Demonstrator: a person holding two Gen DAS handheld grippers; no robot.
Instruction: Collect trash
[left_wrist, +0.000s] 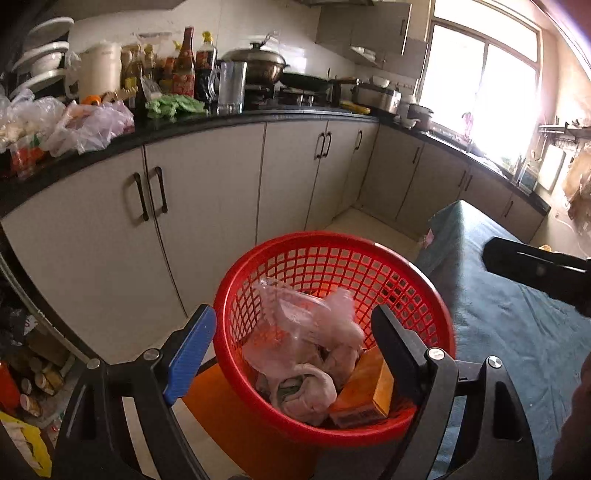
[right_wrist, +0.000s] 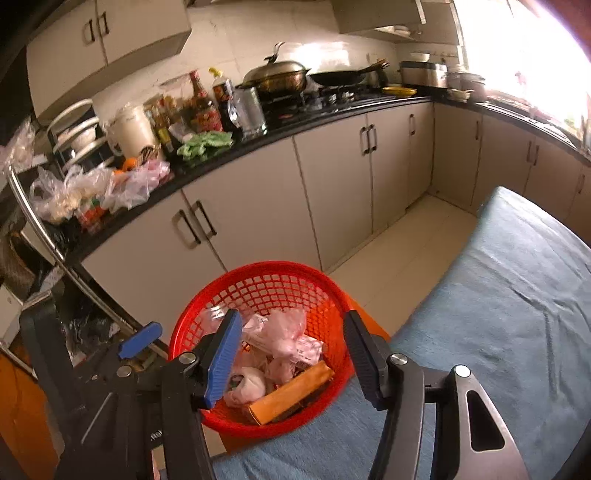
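Left wrist view shows your left gripper (left_wrist: 291, 354) over the red basket (left_wrist: 436, 306), jaws apart, empty; right gripper (right_wrist: 291, 362) likewise spread. Pink bags (left_wrist: 314, 325) and orange box (left_wrist: 365, 395) sit inside; I'd check the blue tabletop (right_wrist: 517, 295) for leftovers

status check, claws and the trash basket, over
Left claw open, empty, over red basket. Right claw open, empty, same spot. Basket holds pink plastic bags and orange box. Nothing in the way.
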